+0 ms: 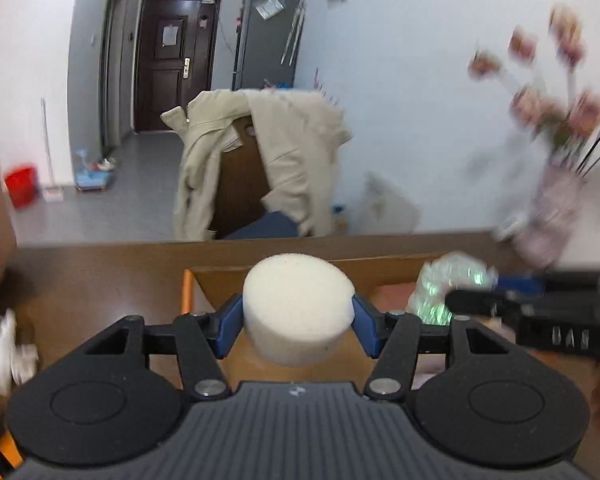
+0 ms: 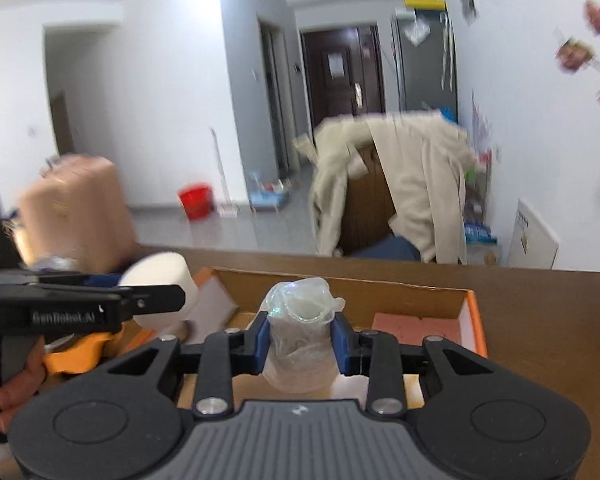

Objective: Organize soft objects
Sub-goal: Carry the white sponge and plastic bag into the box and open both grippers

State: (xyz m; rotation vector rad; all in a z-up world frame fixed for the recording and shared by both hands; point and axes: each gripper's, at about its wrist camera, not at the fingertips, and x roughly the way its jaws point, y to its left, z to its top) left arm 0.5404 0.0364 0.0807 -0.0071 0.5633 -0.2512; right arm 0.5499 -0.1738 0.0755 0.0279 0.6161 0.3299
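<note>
My left gripper (image 1: pixel 298 326) is shut on a round white foam sponge (image 1: pixel 298 304), its blue pads pressing both sides, above an open cardboard box (image 1: pixel 220 276) with an orange rim. My right gripper (image 2: pixel 300 340) is shut on a crumpled clear plastic bag (image 2: pixel 298 332), held over the same cardboard box (image 2: pixel 440 298). A pink foam block (image 2: pixel 416 326) lies inside the box at the right. In the right wrist view the left gripper (image 2: pixel 156 294) and its white foam sponge (image 2: pixel 160 276) show at the left, with a hand (image 2: pixel 20 380) on the handle. In the left wrist view the right gripper (image 1: pixel 456 304) and the clear plastic bag (image 1: pixel 444 284) appear at the right.
The box sits on a brown wooden table (image 2: pixel 540 320). A vase of pink flowers (image 1: pixel 552 208) stands at the table's right end. Behind the table a chair draped with a beige coat (image 1: pixel 288 160) stands. A red bucket (image 2: pixel 196 200) is on the floor; white crumpled material (image 1: pixel 4 352) lies at left.
</note>
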